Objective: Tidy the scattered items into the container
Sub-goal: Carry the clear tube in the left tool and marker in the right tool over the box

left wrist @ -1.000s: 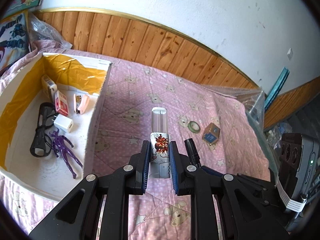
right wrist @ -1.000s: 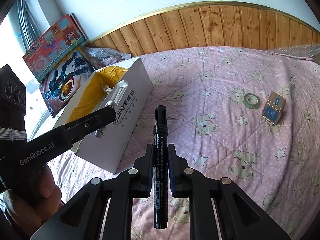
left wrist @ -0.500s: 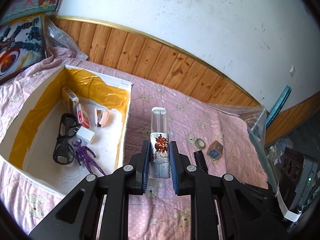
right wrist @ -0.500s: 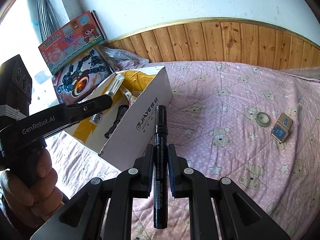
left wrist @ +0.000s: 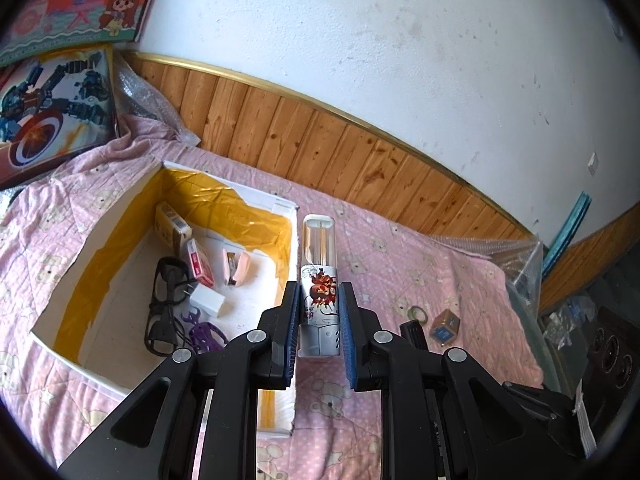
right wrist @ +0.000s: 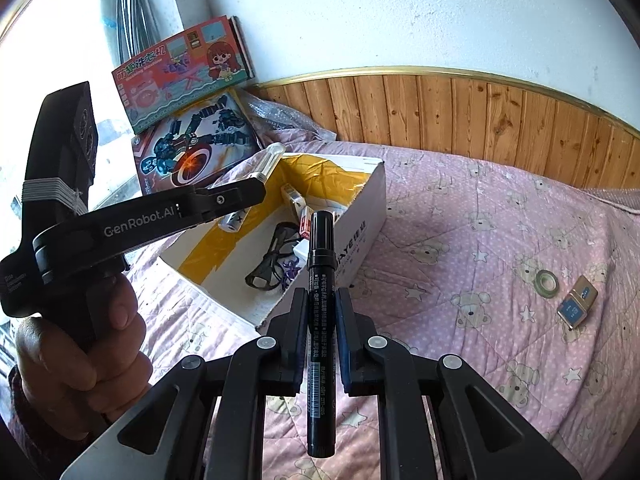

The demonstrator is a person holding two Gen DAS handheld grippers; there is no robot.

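Note:
My left gripper (left wrist: 319, 304) is shut on a clear tube with a cartoon label (left wrist: 320, 272), held just above the right wall of the white box with yellow lining (left wrist: 132, 216). The box holds black glasses (left wrist: 166, 304), a white charger (left wrist: 208, 300), a purple toy (left wrist: 204, 332), a pink stapler (left wrist: 236, 268) and small card boxes. My right gripper (right wrist: 322, 304) is shut on a black marker (right wrist: 320, 280), in front of the box's near corner (right wrist: 360, 236). A tape roll (right wrist: 547, 282) and a small gold-blue box (right wrist: 578, 306) lie on the pink bedspread at the right.
A person's hand (right wrist: 80, 344) holds the left gripper's handle. Two toy boxes (right wrist: 188, 136) lean against the wall behind the container. Wood panelling (left wrist: 360, 152) borders the bed. Bubble wrap (left wrist: 516, 256) lies at the bed's right edge.
Both grippers have risen and moved toward the box, each still gripping its item. More of the box's inside now shows in both views.

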